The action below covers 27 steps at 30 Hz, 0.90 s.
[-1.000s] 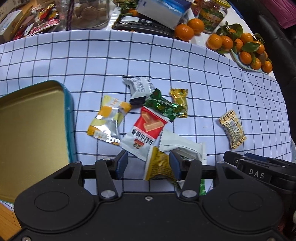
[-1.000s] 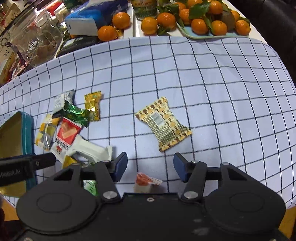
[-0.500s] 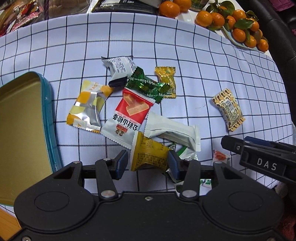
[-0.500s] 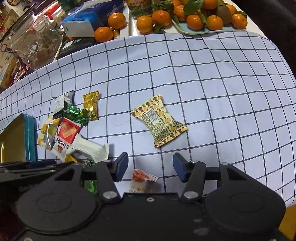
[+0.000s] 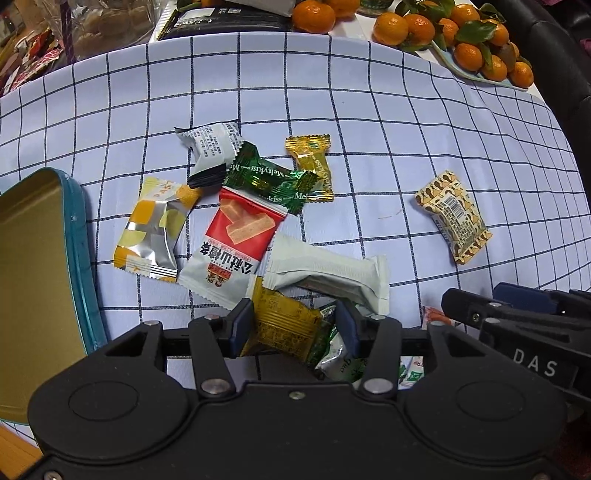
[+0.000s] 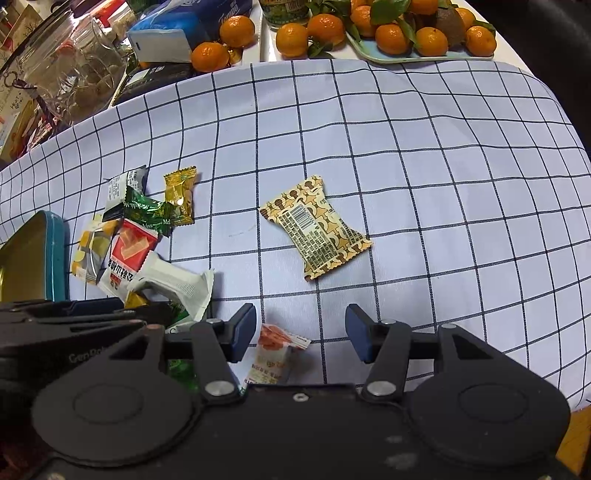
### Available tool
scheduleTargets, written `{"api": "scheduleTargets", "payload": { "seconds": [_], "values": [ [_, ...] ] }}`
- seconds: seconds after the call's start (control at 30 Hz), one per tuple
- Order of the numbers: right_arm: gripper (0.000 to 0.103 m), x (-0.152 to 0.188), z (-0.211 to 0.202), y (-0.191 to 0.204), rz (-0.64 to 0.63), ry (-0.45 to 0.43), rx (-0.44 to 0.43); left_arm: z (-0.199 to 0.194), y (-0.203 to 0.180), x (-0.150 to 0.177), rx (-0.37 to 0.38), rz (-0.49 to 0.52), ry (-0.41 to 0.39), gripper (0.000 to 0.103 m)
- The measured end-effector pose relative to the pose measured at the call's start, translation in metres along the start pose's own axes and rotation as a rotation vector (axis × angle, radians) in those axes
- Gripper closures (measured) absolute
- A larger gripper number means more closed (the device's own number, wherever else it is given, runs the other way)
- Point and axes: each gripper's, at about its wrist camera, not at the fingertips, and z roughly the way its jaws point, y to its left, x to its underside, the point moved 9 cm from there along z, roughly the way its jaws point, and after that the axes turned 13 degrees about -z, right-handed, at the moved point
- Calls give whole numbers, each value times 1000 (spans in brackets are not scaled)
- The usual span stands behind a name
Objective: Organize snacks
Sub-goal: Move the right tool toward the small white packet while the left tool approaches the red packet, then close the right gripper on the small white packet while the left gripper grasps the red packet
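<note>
Counted about eleven wrapped snacks on the checked tablecloth [image 6: 424,177]: white-grey pack [image 5: 211,142], green Melykiss candy [image 5: 271,179], gold candy [image 5: 312,166], yellow-silver pack [image 5: 155,229], red-white wafer pack [image 5: 232,243], pale long bar [image 5: 328,273], dark-yellow pack [image 5: 284,321], green-silver pack [image 5: 340,360], small green-white sachet [image 5: 412,371] mostly hidden, orange sachet [image 6: 275,349], brown patterned pack [image 6: 316,229] lying well apart from the pile. Left gripper [image 5: 293,326] parted around the dark-yellow pack, blue pads flanking it, contact possibly made on the left side but hard to tell. Right gripper [image 6: 301,332] spread wide over the orange sachet, not touching. Teal tin [image 5: 79,258] with gold inside, open, just left of the pile. At the far table edge: loose mandarins [image 6: 236,31], a tray [image 6: 424,55] with more mandarins, tissue pack [image 6: 173,27], glass jar [image 6: 70,70].
</note>
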Motion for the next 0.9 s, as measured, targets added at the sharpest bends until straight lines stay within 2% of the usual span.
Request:
{"api": "scheduleTargets", "payload": {
  "seconds": [0.37, 0.57, 0.67, 0.77, 0.9],
  "values": [
    [46, 17, 9, 15, -40, 81, -60, -2, 4, -1, 25, -19, 13, 48],
    [46, 22, 19, 28, -105, 96, -20, -11, 9, 0, 39, -32, 8, 48],
    [50, 21, 19, 31, -135, 80, 5, -14, 9, -1, 50, -31, 5, 48],
    [71, 17, 17, 30, -162, 52, 28, -18, 9, -6, 60, -36, -7, 48],
    [74, 12, 12, 25, -176, 13, 61, -24, 15, -19, 76, -68, -32, 48]
  ]
}}
